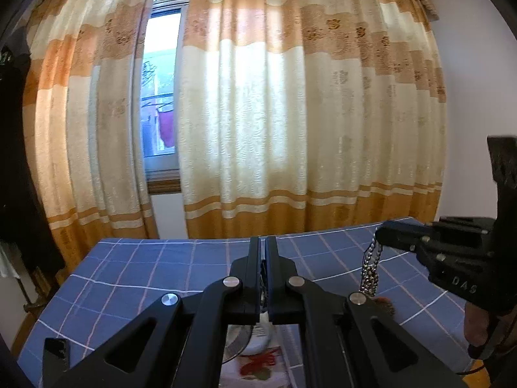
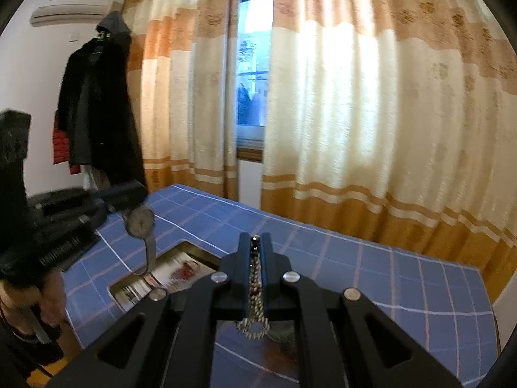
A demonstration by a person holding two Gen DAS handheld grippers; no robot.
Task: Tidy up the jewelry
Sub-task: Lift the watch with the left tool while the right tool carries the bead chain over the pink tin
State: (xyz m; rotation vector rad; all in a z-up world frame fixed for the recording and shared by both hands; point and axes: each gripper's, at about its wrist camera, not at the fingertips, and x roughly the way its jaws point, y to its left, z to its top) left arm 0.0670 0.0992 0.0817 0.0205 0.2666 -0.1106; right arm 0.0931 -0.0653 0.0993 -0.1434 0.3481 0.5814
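Blue checked tablecloth (image 2: 371,268), striped curtains (image 1: 290,113), left gripper (image 1: 262,242) pinching watch (image 2: 140,221), right gripper (image 2: 255,239) clamping chain (image 2: 255,291)

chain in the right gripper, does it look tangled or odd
Somewhat. The silver chain is pinched between the right gripper fingers in a bunched clump, its loops dangling loose below. The left gripper holds a watch hanging by its strap. Nothing looks broken.

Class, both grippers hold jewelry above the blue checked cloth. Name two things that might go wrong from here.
1. The chain dangles from the right gripper; swinging, it might snag or slip.
2. The left gripper pinches the watch at its edge above the open box; it might drop outside.
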